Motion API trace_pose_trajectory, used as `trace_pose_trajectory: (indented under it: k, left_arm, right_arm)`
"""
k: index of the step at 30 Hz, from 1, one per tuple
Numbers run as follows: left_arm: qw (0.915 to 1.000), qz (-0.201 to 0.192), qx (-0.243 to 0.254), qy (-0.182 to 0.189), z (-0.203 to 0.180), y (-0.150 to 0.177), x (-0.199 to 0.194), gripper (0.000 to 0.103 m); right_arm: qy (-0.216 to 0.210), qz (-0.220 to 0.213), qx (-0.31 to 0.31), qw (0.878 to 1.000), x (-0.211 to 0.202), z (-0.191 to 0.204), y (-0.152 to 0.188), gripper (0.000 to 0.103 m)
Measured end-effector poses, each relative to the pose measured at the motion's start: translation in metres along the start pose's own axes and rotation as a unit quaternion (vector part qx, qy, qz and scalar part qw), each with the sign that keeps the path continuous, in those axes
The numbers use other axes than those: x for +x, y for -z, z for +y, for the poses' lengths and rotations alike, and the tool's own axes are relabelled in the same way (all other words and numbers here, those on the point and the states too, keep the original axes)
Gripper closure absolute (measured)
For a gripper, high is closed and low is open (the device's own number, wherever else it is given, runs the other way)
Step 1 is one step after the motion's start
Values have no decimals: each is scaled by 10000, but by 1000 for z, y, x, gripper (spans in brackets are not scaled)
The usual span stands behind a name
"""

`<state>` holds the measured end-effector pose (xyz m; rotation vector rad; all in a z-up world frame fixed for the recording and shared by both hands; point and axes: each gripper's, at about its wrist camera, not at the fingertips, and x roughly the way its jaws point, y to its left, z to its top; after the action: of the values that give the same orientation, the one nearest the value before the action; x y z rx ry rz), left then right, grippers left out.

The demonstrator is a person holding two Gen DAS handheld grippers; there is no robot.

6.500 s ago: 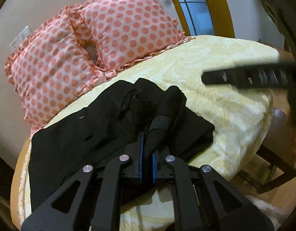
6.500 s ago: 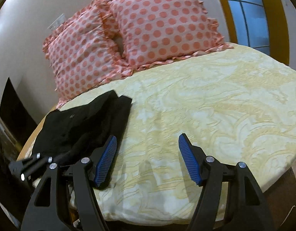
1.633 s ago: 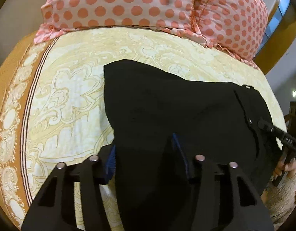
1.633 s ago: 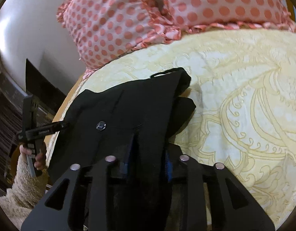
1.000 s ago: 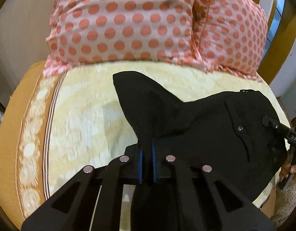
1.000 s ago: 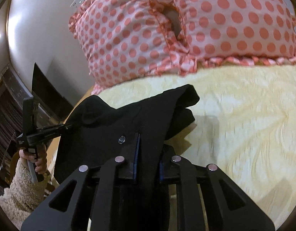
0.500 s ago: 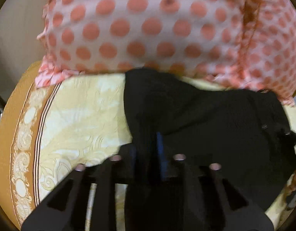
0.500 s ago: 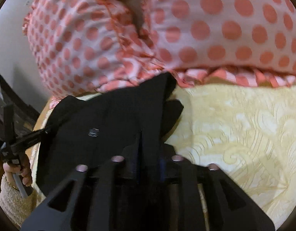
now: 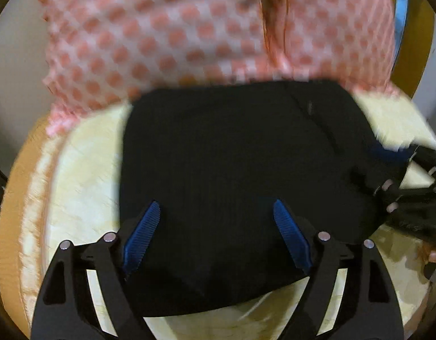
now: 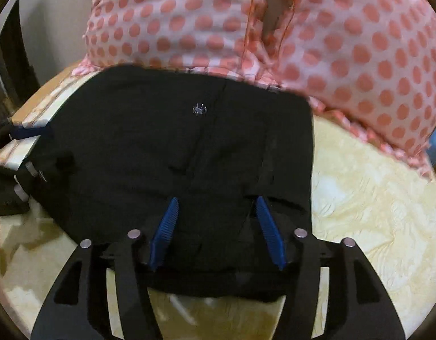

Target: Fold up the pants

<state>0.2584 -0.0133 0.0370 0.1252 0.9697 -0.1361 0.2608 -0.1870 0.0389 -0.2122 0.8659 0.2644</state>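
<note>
Black pants (image 9: 240, 153) lie folded flat on the yellow patterned bedspread (image 9: 85, 175), far edge touching 2 pink polka-dot pillows (image 10: 345, 42) at 12 o'clock; a metal button (image 10: 199, 109) shows on top. Left gripper (image 9: 216, 233) at 6 o'clock in its view: jaws opening, blue pads (image 9: 143, 235) wide apart over the near cloth, not pressing it. Right gripper (image 10: 216, 232) at 6 o'clock in its view: jaws opening, pads apart with black fabric between them, unclamped; in the left view it sits at 3 o'clock.
</note>
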Motion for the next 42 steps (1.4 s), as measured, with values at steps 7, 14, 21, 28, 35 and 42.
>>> trace_pose_trajectory:
  k: [7, 14, 21, 28, 35, 42]
  left_arm:
    - [9980, -462, -177, -390, 6, 27, -40, 2]
    - [9965, -460, -407, -566, 9, 96, -74, 2]
    - [9973, -263, -510, -455, 4, 127, -73, 2]
    - [9974, -225, -530, -431, 3, 129, -68, 2]
    - [9967, -198, -663, -429, 9, 131, -66, 2]
    - [9963, -212, -765, -326, 11, 131, -64, 2]
  right_arm:
    - [214, -466, 712, 9961, -66, -4, 21, 1]
    - [268, -414, 770, 9958, -87, 32, 76, 1]
    - [302, -127, 797, 9963, -79, 55, 102, 1]
    - [351, -41, 951, 9948, -77, 54, 107, 1]
    - [343, 48, 1003, 9944, -74, 51, 109, 1]
    - [296, 15, 933, 9952, -72, 56, 114, 1]
